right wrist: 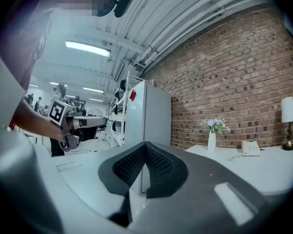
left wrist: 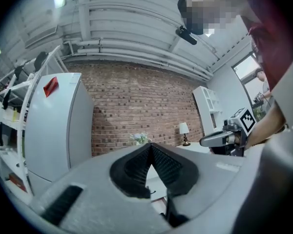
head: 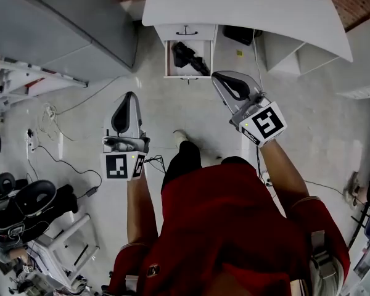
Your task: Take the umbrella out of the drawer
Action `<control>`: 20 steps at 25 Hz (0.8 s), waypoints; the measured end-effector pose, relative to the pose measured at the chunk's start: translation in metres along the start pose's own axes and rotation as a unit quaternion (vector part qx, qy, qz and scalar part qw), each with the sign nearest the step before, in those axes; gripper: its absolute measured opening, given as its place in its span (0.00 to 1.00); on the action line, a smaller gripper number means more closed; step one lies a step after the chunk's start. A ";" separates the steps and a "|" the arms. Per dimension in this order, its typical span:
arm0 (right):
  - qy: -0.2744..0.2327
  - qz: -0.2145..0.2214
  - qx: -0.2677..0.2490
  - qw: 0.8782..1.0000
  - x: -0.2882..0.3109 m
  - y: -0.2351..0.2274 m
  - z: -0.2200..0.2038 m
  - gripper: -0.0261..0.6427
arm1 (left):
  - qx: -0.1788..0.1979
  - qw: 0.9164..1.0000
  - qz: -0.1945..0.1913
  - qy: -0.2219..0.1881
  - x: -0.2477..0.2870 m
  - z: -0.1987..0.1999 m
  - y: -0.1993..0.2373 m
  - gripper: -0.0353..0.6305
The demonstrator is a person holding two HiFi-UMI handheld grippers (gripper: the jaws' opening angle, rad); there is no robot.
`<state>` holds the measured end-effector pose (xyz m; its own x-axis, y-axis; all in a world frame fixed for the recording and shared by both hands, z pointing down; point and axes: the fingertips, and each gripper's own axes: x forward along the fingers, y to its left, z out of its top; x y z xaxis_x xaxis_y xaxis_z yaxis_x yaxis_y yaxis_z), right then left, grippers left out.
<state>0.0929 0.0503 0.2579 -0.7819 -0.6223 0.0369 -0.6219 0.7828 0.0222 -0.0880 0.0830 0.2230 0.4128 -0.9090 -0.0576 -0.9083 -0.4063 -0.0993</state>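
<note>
The left gripper's (head: 131,95) jaws are together, their ribbed black pads meeting at the tip with nothing between them. The right gripper's (head: 216,75) jaws are likewise pressed together and empty.

Both grippers point level, out ahead of the person. In the head view the left gripper points straight up the picture and hangs over the bare floor (head: 172,113), well short of the drawer (head: 168,59) and to the left of its front left corner. The right gripper is angled up and to the left, with its tip just beside the drawer's front right corner. Each gripper carries its marker cube at the rear, close to the hand. Behind them both bare forearms reach forward from red sleeves. The left forearm (head: 137,205) is nearly straight up the picture and the right forearm (head: 282,168) slants inward.

The drawer stands pulled open below the front edge of the white desk (head: 246,14). The black umbrella (head: 190,57) lies inside it, running from the back left corner toward the front right corner. Neither gripper touches it.

Beyond the jaws, the gripper views show a brick wall (right wrist: 244,67), a white fridge (left wrist: 53,126), and a small lamp (left wrist: 184,128) and a vase of flowers (right wrist: 212,133) on the desk's top.
</note>
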 end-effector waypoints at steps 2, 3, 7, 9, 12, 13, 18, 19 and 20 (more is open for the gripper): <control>0.007 -0.010 0.001 1.000 0.028 -0.006 -0.004 0.06 | -0.001 1.000 -0.015 0.005 0.015 -0.012 0.022 0.06; 0.010 -0.016 0.001 1.000 0.041 -0.008 -0.007 0.06 | -0.003 1.000 -0.023 0.007 0.022 -0.017 0.032 0.06; 0.028 -0.035 0.003 0.999 0.090 -0.014 -0.021 0.06 | -0.009 0.999 -0.050 0.011 0.046 -0.035 0.070 0.06; 0.041 -0.043 0.002 0.998 0.112 -0.017 -0.030 0.06 | -0.012 0.998 -0.059 0.010 0.056 -0.040 0.087 0.06; 0.059 -0.057 0.002 0.997 0.140 -0.020 -0.039 0.06 | -0.020 0.997 -0.072 0.010 0.067 -0.049 0.109 0.06; 0.063 -0.061 0.001 0.996 0.148 -0.021 -0.041 0.06 | -0.023 0.997 -0.076 0.010 0.070 -0.053 0.116 0.06; 0.079 -0.070 -0.003 0.994 0.184 -0.032 -0.063 0.06 | -0.024 0.996 -0.092 0.001 0.090 -0.075 0.140 0.06; 0.083 -0.071 -0.003 0.994 0.188 -0.034 -0.069 0.06 | -0.026 0.995 -0.093 -0.001 0.094 -0.079 0.142 0.06; 0.088 -0.071 -0.004 0.994 0.192 -0.036 -0.074 0.06 | -0.030 0.995 -0.091 0.003 0.097 -0.084 0.145 0.06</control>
<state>-0.0317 -0.0967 0.3386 -0.6656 -0.7169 0.2076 -0.7252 0.6869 0.0470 -0.1850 -0.0718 0.2861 0.5713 -0.8199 -0.0378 -0.8205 -0.5696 -0.0484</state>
